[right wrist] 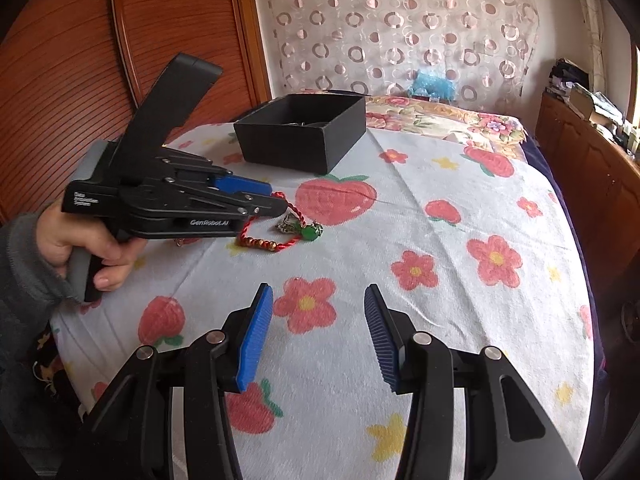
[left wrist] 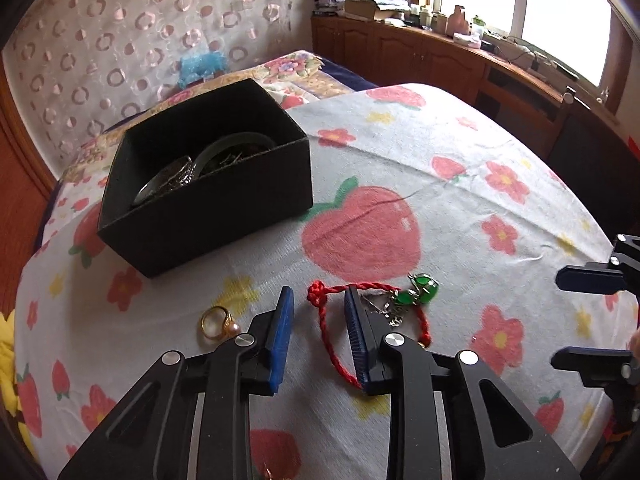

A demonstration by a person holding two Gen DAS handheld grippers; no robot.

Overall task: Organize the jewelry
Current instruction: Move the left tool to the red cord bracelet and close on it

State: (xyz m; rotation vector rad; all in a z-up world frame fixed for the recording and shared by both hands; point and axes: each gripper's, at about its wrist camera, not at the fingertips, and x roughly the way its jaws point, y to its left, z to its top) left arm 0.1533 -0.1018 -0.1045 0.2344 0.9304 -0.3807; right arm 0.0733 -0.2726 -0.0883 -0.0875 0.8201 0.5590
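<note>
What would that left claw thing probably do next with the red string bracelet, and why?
Probably close. The left gripper is open with part of the red cord bracelet between its fingers, the bracelet still lying on the strawberry cloth. The black box beyond already holds other jewelry, so pinching the cord seems the natural small step before carrying it there.

The right claw point(right wrist: 318, 336) is hovering with its blue pads spread apart over the strawberry-print bedsheet point(right wrist: 440, 288). The left claw point(right wrist: 276, 196), gripped by a hand point(right wrist: 80, 248), is reaching the red cord bracelet point(right wrist: 264, 236) beside a green pendant point(right wrist: 308, 232). A black box point(right wrist: 300, 136) is sitting beyond.
</note>
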